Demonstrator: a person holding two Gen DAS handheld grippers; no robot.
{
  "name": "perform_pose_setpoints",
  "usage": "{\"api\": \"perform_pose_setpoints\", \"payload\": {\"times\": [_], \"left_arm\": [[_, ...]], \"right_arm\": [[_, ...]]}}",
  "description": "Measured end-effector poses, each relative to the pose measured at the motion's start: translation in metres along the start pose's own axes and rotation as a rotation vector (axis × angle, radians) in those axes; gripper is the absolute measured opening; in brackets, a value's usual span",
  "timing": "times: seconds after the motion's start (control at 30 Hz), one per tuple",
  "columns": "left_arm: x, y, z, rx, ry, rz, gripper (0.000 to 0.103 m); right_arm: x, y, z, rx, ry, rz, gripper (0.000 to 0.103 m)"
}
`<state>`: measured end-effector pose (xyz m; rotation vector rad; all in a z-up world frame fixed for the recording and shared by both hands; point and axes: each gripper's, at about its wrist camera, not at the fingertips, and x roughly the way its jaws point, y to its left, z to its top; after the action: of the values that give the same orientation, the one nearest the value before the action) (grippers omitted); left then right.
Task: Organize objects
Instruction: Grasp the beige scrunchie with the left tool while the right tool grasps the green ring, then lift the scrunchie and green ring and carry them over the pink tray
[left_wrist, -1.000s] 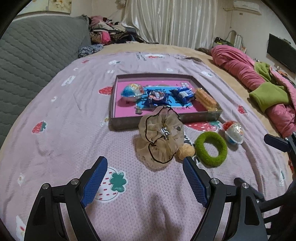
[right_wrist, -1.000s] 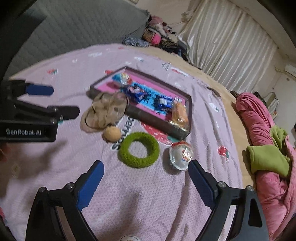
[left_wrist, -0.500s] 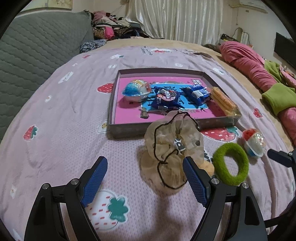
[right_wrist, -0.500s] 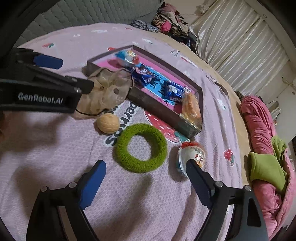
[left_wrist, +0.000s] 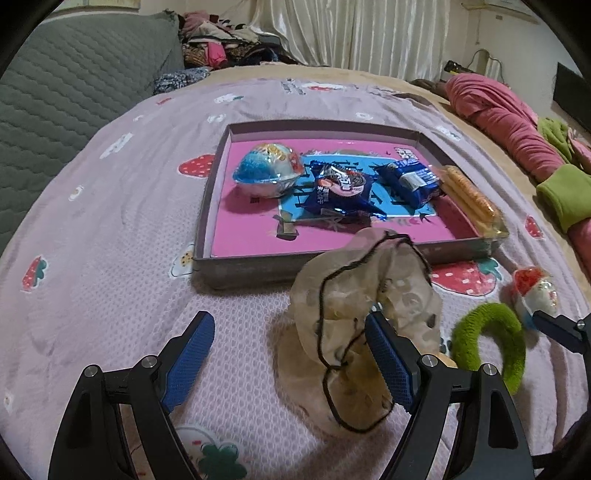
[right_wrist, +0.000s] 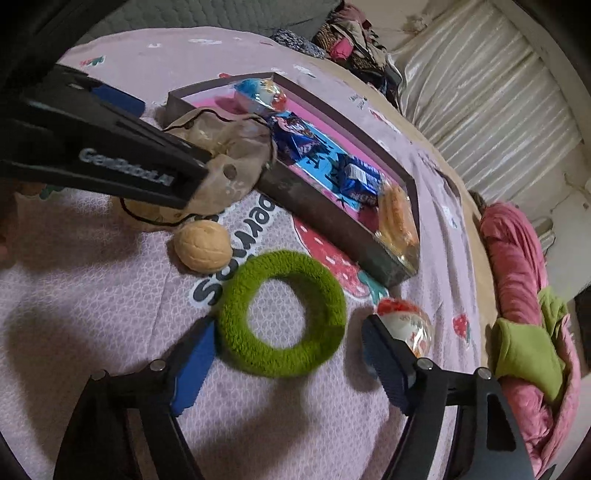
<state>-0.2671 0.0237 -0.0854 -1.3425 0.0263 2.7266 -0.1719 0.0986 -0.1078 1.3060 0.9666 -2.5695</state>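
Both grippers have been brought lower and nearer since the earlier frames. The right gripper (right_wrist: 284, 354), angled steeply down, is closing around the fuzzy green ring-shaped hair tie (right_wrist: 282, 314), not yet pinched; its far-right rim should be squeezed evenly. The left gripper (left_wrist: 288, 354) is held wide open, empty, over the beige sheer scrunchie (left_wrist: 365, 314) near the grey box tray (left_wrist: 258, 264).

dim indoor light, fisheye-warped edges, soft shadows

Pink strawberry-print bedspread (left_wrist: 110, 221), grey quilted headboard (left_wrist: 66, 96), pale pleated curtains (left_wrist: 369, 33), heaped clothes (left_wrist: 218, 44), crumpled pink blanket (left_wrist: 495, 110)
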Motion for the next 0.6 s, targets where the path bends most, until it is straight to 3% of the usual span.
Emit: {"api": "perform_pose_setpoints", "payload": {"times": [0.13,0.2,0.27,0.3,0.33,0.37,0.6], "left_arm": [[0.008,-0.001,0.000,-0.001,0.002,-0.014,0.084],[0.012,-0.003,0.000,0.003,0.009,-0.021,0.084],[0.014,-0.005,-0.001,0.010,0.014,-0.032,0.077],[0.016,-0.006,-0.002,0.009,0.023,-0.048,0.063],[0.016,-0.006,-0.003,0.004,0.026,-0.053,0.046],[0.016,-0.006,-0.003,-0.001,0.028,-0.063,0.040],[0.016,-0.009,-0.004,0.004,0.036,-0.108,0.022]], "right_arm": [[0.006,0.006,0.004,-0.023,-0.009,-0.004,0.058],[0.009,0.008,0.005,-0.025,-0.017,-0.001,0.044],[0.011,0.008,0.006,-0.008,-0.025,0.029,0.030],[0.011,0.008,0.006,0.004,-0.027,0.040,0.022],[0.011,0.007,0.005,0.015,-0.033,0.053,0.020],[0.011,0.007,0.005,0.020,-0.038,0.058,0.019],[0.007,-0.001,0.003,0.067,-0.051,0.115,0.013]]}}
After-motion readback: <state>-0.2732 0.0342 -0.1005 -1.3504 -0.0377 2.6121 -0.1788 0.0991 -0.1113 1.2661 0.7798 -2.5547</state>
